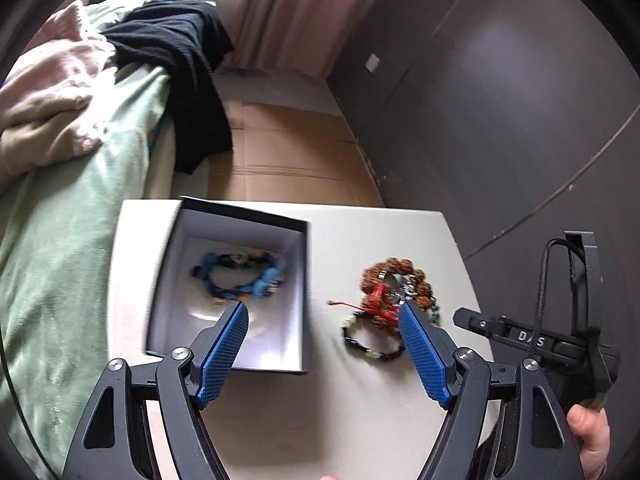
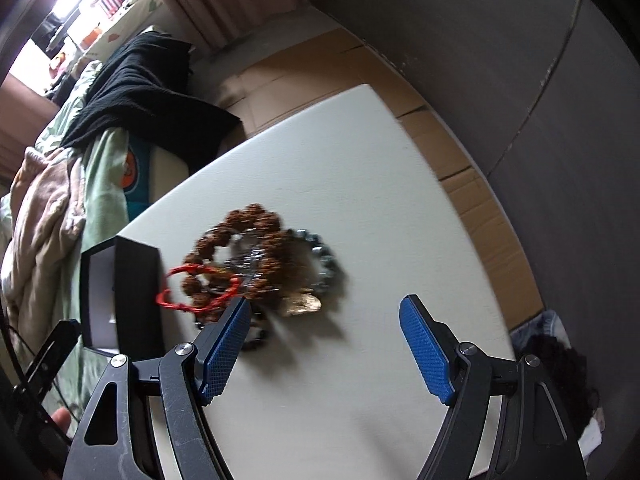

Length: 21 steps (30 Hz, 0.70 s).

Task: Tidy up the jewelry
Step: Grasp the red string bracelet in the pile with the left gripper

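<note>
An open black box (image 1: 240,288) with a white inside stands on the white table (image 1: 280,420); a blue bracelet (image 1: 240,276) lies in it. To its right lies a heap of jewelry: a brown bead bracelet (image 1: 396,280), a red cord (image 1: 378,298) and a black bead bracelet (image 1: 370,344). My left gripper (image 1: 322,312) is open and empty above the table, between box and heap. My right gripper (image 2: 324,306) is open and empty just in front of the heap, with the brown beads (image 2: 240,236), red cord (image 2: 192,288) and grey bead bracelet (image 2: 328,256). The box (image 2: 120,292) is at the left.
A bed with a green sheet (image 1: 68,240), pink blanket and black garment (image 1: 180,68) lies left of the table. Flattened cardboard (image 1: 288,152) covers the floor behind it. A dark wall (image 1: 500,100) runs along the right. The other gripper's body (image 1: 560,340) shows at the right edge.
</note>
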Each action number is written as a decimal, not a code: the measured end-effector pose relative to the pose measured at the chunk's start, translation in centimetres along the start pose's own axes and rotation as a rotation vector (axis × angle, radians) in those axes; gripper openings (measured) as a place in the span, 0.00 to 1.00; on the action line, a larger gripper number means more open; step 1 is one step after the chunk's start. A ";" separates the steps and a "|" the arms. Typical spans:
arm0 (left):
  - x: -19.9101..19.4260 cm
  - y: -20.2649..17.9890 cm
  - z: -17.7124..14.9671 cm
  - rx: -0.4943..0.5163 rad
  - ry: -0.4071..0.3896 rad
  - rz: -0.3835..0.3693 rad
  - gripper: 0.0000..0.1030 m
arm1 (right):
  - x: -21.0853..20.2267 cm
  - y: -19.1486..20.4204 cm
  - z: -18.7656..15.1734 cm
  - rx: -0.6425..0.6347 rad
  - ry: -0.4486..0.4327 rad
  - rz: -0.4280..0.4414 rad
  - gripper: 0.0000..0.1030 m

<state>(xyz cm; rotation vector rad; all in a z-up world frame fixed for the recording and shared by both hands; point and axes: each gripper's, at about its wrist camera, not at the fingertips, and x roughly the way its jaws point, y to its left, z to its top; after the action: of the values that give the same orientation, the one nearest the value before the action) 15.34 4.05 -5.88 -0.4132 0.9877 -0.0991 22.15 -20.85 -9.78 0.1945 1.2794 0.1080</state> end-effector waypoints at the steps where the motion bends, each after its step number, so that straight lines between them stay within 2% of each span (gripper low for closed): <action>1: 0.2 -0.4 0.1 0.001 0.010 0.002 0.76 | 0.0 -0.3 0.0 0.000 -0.002 -0.006 0.75; 5: 0.9 -2.7 1.3 0.063 0.024 0.052 0.76 | 0.3 -1.3 0.0 -0.003 0.016 -0.003 0.75; 9: 2.3 -4.1 2.2 0.093 0.093 0.080 0.59 | 0.5 -2.1 0.4 0.006 0.024 0.006 0.75; 13: 4.1 -5.3 2.7 0.123 0.162 0.105 0.52 | 1.1 -2.8 0.7 0.026 0.043 0.028 0.75; 17: 5.9 -6.2 2.8 0.143 0.220 0.122 0.50 | 1.5 -3.1 0.9 0.038 0.053 0.033 0.75; 21: 7.4 -6.9 2.7 0.158 0.268 0.130 0.41 | 1.8 -3.3 1.2 0.040 0.058 0.042 0.75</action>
<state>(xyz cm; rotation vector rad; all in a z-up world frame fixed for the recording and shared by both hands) 22.43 -3.47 -7.79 -0.1927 1.2587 -0.1164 23.75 -23.82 -11.80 0.2544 1.3362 0.1245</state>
